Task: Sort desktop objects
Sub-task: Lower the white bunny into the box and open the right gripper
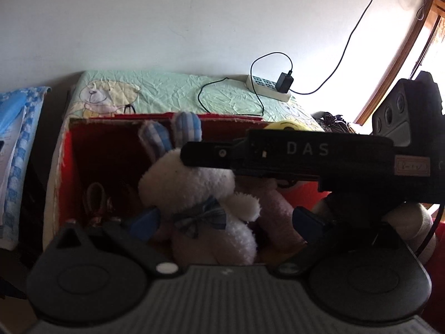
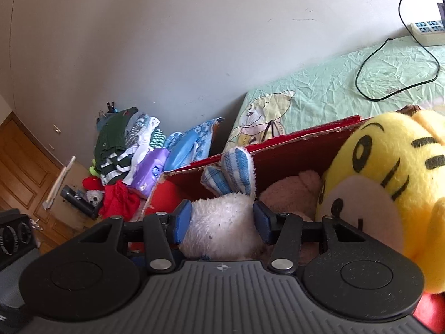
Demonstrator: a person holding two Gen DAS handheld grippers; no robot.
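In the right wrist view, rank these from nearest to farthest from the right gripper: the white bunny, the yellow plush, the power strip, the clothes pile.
1. White bunny: between the right gripper fingers, in the red box.
2. Yellow plush: just right of the gripper.
3. Clothes pile: far left, by the wall.
4. Power strip: top right, on the green cloth.

Yellow plush (image 2: pixel 389 194) cut off at right edge; pink plush (image 2: pixel 292 192) mostly hidden behind rabbit (image 2: pixel 222 222).

The white letters "DAS" stand on the black body of the right gripper (image 1: pixel 289 164) as it crosses the left wrist view. A small pale sticker (image 1: pixel 412 166) on that body carries handwriting too faint to read.
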